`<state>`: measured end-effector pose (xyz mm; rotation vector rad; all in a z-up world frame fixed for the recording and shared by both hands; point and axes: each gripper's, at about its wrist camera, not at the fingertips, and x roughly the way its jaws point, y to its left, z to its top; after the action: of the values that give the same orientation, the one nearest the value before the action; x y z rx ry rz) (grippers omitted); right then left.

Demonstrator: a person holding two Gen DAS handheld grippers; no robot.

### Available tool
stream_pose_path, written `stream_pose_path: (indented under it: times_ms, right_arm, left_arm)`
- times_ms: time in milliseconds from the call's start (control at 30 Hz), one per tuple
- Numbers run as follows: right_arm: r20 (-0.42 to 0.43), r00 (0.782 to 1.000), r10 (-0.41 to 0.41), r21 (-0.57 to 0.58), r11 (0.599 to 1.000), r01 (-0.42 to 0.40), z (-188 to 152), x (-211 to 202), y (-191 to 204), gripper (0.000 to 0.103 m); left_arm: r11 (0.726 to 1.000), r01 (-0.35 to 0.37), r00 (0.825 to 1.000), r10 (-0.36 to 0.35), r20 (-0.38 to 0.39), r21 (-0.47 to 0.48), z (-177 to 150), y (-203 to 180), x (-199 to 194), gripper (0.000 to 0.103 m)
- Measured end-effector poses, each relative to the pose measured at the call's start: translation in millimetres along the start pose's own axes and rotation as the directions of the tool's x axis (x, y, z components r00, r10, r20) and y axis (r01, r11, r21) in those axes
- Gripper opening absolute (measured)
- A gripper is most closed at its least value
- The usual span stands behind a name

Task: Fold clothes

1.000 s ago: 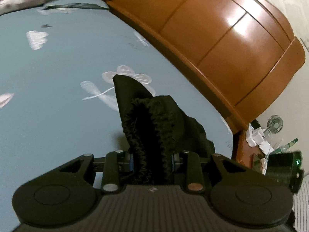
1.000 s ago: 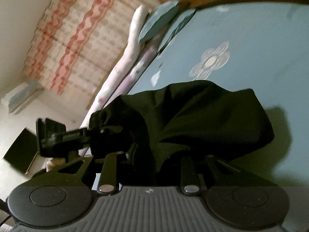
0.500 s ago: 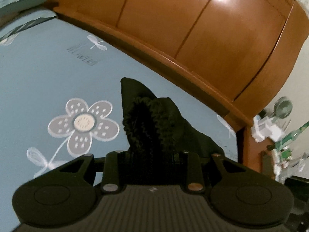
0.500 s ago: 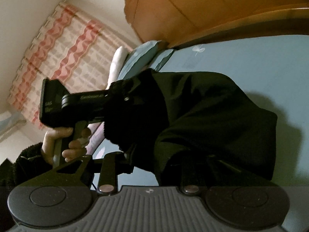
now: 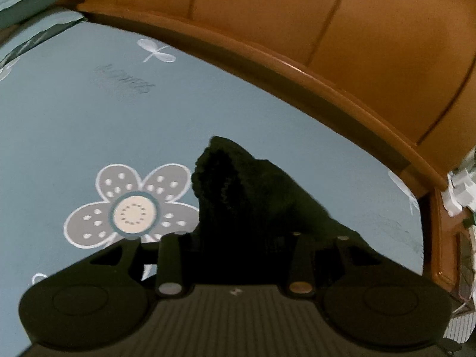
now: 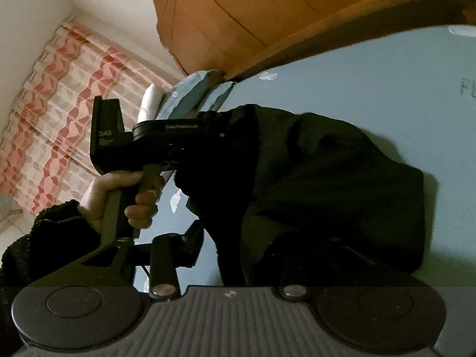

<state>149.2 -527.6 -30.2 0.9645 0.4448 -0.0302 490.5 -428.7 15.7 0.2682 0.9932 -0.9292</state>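
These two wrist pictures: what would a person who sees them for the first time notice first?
First comes the black garment, bunched and lifted above the blue bed sheet, with both grippers clamped on it: the left gripper grips its gathered elastic edge. Next is the big grey flower print on the sheet, just left of that gripper. Behind, the orange wooden headboard curves along the bed, and the right wrist view shows the hand holding the left gripper's handle.

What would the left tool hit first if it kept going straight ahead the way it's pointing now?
Past the black garment it grips, the left tool points at the blue bedsheet, probably near the wooden headboard; depth is uncertain.
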Motion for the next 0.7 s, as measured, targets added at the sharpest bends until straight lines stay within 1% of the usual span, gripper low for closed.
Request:
stream_pose_path:
  times_ms: [33, 67, 100, 133, 233, 300, 333, 367, 400, 433, 500, 567, 600, 700]
  right_arm:
    - [-0.010, 1.000, -0.005, 0.006, 1.000, 0.005, -2.0, -0.9, -4.3, 0.053]
    - [-0.019, 1.000, -0.010, 0.016, 1.000, 0.010, -3.9, -1.6, -8.5, 0.062]
    - [-0.025, 1.000, -0.014, 0.035, 0.999, 0.015, -5.7, -1.4, -13.2, 0.068]
    - [-0.033, 0.999, -0.015, 0.060, 0.998, 0.017, -7.7, -0.1, -19.3, 0.069]
    - [-0.065, 0.998, -0.009, 0.140, 0.990, 0.018, -14.0, 4.0, -37.9, 0.073]
    - [-0.077, 0.997, 0.003, 0.204, 0.979, 0.013, -16.7, 9.2, -49.9, 0.079]
    - [-0.078, 0.997, 0.013, 0.239, 0.971, 0.006, -18.5, 10.2, -56.0, 0.081]
    - [-0.071, 0.997, 0.028, 0.275, 0.961, -0.008, -21.4, 7.8, -62.1, 0.084]
    - [-0.063, 0.997, 0.044, 0.311, 0.950, -0.022, -24.2, 5.4, -68.2, 0.085]
    - [-0.052, 0.997, 0.062, 0.349, 0.936, -0.040, -27.1, 2.6, -74.7, 0.086]
    - [-0.005, 0.995, 0.103, 0.436, 0.896, -0.090, -32.6, -4.2, -88.2, 0.086]
    - [0.069, 0.987, 0.144, 0.529, 0.834, -0.159, -36.5, -9.3, -102.0, 0.087]
    - [0.105, 0.982, 0.154, 0.567, 0.803, -0.187, -37.6, -10.5, -107.8, 0.087]
    - [0.183, 0.974, 0.134, 0.657, 0.721, -0.223, -37.8, -6.3, -118.5, 0.087]
  left_arm:
    - [1.000, -0.014, 1.000, 0.014, 0.006, -0.007, 0.4, 4.1, -0.9, 0.048]
    - [1.000, -0.028, 1.000, 0.028, 0.011, -0.013, 0.7, 8.3, -1.7, 0.050]
    - [0.999, -0.042, 0.999, 0.042, 0.017, -0.020, 1.1, 12.4, -2.6, 0.051]
    - [0.998, -0.055, 0.998, 0.056, 0.022, -0.027, 1.5, 16.6, -3.5, 0.053]
    - [0.995, -0.095, 0.994, 0.096, 0.055, -0.027, -3.0, 29.9, -20.2, 0.054]
    - [0.990, -0.135, 0.987, 0.137, 0.083, -0.032, -11.2, 36.3, -35.2, 0.053]
    - [0.990, -0.137, 0.986, 0.139, 0.095, -0.030, -18.1, 37.6, -43.0, 0.053]
    - [0.993, -0.120, 0.987, 0.122, 0.104, -0.023, -28.1, 36.9, -51.2, 0.054]
    - [0.995, -0.103, 0.988, 0.104, 0.114, -0.015, -38.1, 36.2, -59.4, 0.055]
    - [0.997, -0.081, 0.989, 0.082, 0.120, -0.010, -50.6, 34.4, -66.8, 0.057]
    - [1.000, -0.025, 0.992, 0.025, 0.122, -0.004, -80.8, 28.2, -79.6, 0.057]
    - [1.000, 0.006, 0.993, -0.006, 0.115, 0.001, -107.4, 19.9, -84.2, 0.058]
    - [1.000, 0.017, 0.994, -0.017, 0.111, 0.003, -120.0, 15.3, -85.1, 0.058]
    - [0.999, 0.050, 0.994, -0.050, 0.097, 0.009, -158.0, 1.8, -87.8, 0.058]
